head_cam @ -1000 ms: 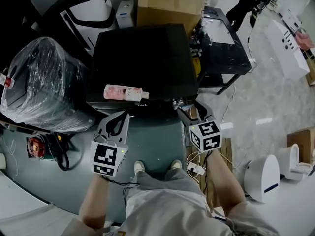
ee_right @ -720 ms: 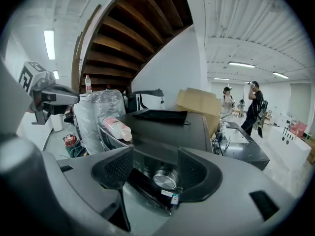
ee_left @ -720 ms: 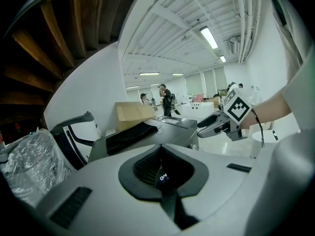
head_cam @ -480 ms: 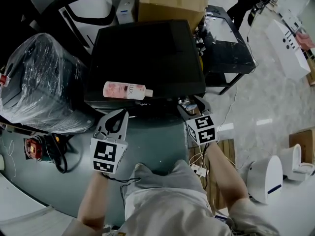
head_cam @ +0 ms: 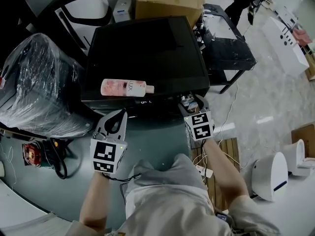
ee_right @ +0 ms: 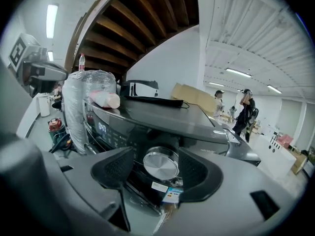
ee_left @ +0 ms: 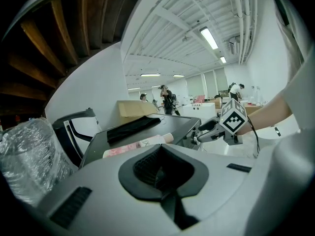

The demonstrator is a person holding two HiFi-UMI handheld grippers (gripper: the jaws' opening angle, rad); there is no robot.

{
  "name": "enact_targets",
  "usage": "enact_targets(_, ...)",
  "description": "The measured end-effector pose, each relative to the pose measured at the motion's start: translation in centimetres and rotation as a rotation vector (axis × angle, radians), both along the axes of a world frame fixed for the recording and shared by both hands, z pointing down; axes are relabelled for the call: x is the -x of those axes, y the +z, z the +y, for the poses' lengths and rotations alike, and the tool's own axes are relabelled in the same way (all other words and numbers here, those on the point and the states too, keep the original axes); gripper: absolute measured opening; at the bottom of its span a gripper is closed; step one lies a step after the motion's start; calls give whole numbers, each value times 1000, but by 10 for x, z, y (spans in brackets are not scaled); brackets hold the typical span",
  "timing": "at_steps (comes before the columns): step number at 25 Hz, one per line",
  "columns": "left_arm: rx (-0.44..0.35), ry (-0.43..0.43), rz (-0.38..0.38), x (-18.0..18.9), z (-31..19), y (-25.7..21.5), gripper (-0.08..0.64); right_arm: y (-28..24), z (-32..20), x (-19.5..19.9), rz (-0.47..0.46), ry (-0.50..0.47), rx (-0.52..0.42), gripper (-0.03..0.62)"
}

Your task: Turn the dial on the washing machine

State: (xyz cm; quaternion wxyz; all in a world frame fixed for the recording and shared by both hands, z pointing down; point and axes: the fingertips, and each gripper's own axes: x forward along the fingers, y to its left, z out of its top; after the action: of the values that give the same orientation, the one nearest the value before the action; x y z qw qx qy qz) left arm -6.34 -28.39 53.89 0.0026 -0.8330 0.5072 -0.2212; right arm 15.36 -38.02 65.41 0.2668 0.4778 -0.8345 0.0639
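Observation:
The black washing machine (head_cam: 147,53) stands in front of me, with a pink bottle (head_cam: 125,87) lying on its lid. Its round silver dial (ee_right: 161,164) sits on the front panel, to the right of the lit display (ee_right: 102,128). My right gripper (head_cam: 190,102) is open at the machine's front right corner. In the right gripper view the jaws of the right gripper (ee_right: 158,170) stand on either side of the dial, with a small gap on the left. My left gripper (head_cam: 119,115) hangs shut and empty in front of the machine's left side, pads together (ee_left: 158,174).
A plastic-wrapped bulk (head_cam: 39,87) stands left of the machine and a cardboard box (head_cam: 170,1) behind it. A black table (head_cam: 226,38) is to the right. A red tool with cables (head_cam: 32,154) lies on the floor at left, and a white device (head_cam: 269,177) at right.
My right gripper has moved forward to the machine's front, and its jaws now stand around the dial. The left gripper has hardly moved.

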Motion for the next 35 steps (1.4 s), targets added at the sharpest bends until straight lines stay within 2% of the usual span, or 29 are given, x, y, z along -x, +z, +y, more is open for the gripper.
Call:
enact_targets(5,0,-13,9,8,3,14,18,14,-7,-8,-8,84,-20,293)
enact_targets(9,4,-11,16,12,6,14,18,22,-10,-13,-40,139,3,285)
enact_targets(12,6,-11,14,15,9,11,18,22,-9,-15,-100,167,18,284)
enact_targets(18,20,-20,12,22,10,14,18,22,-10,-21,-425,260,101,281)
enact_targets(24,37,-23,28,20,11,13,18,30,-7,-29,-850,398,263,279)
enact_targets(27,39,-16,26,16,10,10,18,30,-5,-31,-1032,454,319,276)
enact_targets(35,61,-23,14,18,14,7,18,33,-5,-32,-1252,530,410,264)
